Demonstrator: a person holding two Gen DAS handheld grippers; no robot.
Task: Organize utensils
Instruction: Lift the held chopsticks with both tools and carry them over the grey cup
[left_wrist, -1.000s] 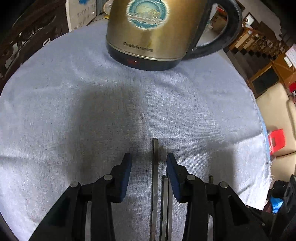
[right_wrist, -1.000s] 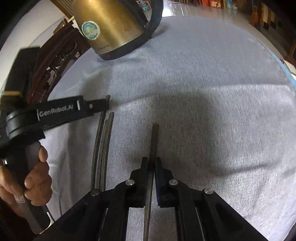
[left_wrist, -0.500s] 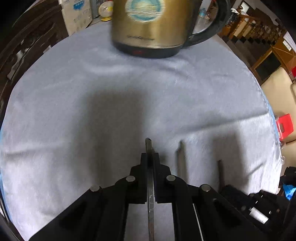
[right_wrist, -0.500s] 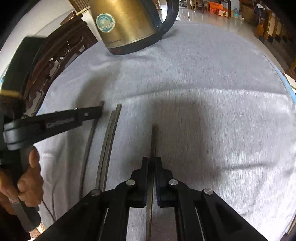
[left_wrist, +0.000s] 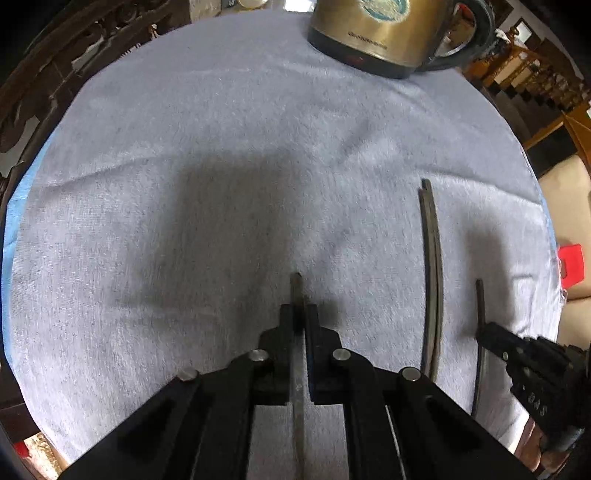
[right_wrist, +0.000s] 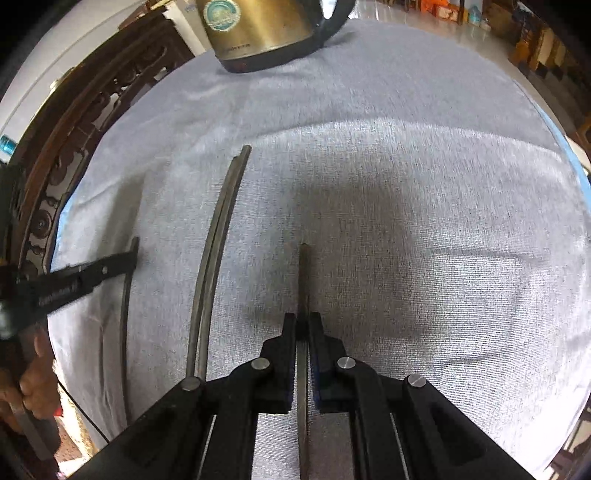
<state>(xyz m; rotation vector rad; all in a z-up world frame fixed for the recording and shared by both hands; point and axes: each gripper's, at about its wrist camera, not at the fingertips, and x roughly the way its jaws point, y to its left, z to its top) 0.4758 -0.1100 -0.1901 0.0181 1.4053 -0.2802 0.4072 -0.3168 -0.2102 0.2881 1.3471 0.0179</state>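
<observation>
Since a second ago my left tool (left_wrist: 299, 314) has closed on a chopstick (left_wrist: 296, 291) and carried it left, away from the pair of chopsticks (left_wrist: 432, 273) it lay beside; that pair now lies at its 2 o'clock. My right tool (right_wrist: 303, 321) stays clamped on its own chopstick (right_wrist: 305, 273), the tip sticking out toward 12 o'clock. From the right wrist, the pair lies side by side on the surface (right_wrist: 406, 166) at 11 o'clock, touching along their length, and my left tool shows at 9 o'clock. The kettle (left_wrist: 384, 33) stands at the far edge, about 1 o'clock from the left wrist. A grey cloth (left_wrist: 184, 129) covers the surface.
</observation>
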